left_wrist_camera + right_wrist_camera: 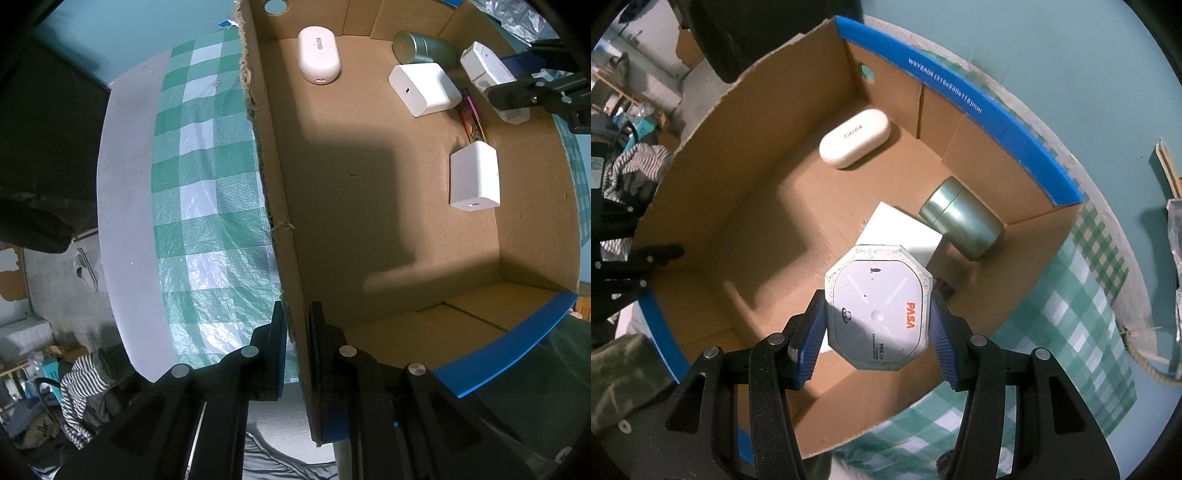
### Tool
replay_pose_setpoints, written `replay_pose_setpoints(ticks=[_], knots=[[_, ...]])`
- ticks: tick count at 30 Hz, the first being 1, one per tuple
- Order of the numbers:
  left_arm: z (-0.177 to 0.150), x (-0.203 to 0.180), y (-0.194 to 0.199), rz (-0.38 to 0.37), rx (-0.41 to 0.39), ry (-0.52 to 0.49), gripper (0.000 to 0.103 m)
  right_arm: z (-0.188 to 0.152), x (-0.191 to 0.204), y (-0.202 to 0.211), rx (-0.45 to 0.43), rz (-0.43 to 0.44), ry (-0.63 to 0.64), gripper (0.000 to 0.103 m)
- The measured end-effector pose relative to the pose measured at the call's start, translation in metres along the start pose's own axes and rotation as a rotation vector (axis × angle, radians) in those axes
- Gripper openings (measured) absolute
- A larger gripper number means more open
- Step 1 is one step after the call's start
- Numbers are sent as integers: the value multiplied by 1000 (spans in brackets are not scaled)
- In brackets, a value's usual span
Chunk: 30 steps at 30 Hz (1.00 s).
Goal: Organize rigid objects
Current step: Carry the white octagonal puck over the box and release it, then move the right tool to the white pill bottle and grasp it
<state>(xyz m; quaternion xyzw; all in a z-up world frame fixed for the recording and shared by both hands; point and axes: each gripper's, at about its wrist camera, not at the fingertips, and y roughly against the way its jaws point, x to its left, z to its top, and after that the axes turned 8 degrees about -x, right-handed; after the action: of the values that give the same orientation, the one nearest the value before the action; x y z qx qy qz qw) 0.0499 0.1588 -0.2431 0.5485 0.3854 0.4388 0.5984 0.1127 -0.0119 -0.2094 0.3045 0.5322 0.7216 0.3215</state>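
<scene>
Right tool [878, 325]-held octagonal case [878, 314] above cardboard box [701, 206]

Dim bluish fisheye views, hard shadows across the cardboard box [369, 206].

**White PASA box held over the cardboard box**

An octagonal white box [878, 308], marked "PASA" in orange, is clamped between the blue ribbed pads [812, 338] of the right gripper [877, 334] and is held above the open cardboard box [701, 206]. Inside the cardboard box, a white oval case [854, 138] is seen near the far corner, a pale green metal tin [961, 218] lies on its side by the blue-edged wall, and a flat white block [903, 233] is partly hidden behind the held box. A green checked cloth [1071, 332] is spread beneath the cardboard box.
</scene>
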Motion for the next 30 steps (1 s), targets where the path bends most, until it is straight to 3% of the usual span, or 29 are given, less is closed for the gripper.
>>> replay_pose_setpoints(ticks=[15, 19, 30], knots=[[0, -5, 1, 8, 4, -12, 13, 4, -2, 1, -26, -23, -9, 53], [0, -5, 1, 5, 5, -9, 13, 4, -4, 9, -38, -25, -21, 61], [0, -3, 1, 11, 7, -9, 13, -6, -20, 39, -82, -26, -85, 62]])
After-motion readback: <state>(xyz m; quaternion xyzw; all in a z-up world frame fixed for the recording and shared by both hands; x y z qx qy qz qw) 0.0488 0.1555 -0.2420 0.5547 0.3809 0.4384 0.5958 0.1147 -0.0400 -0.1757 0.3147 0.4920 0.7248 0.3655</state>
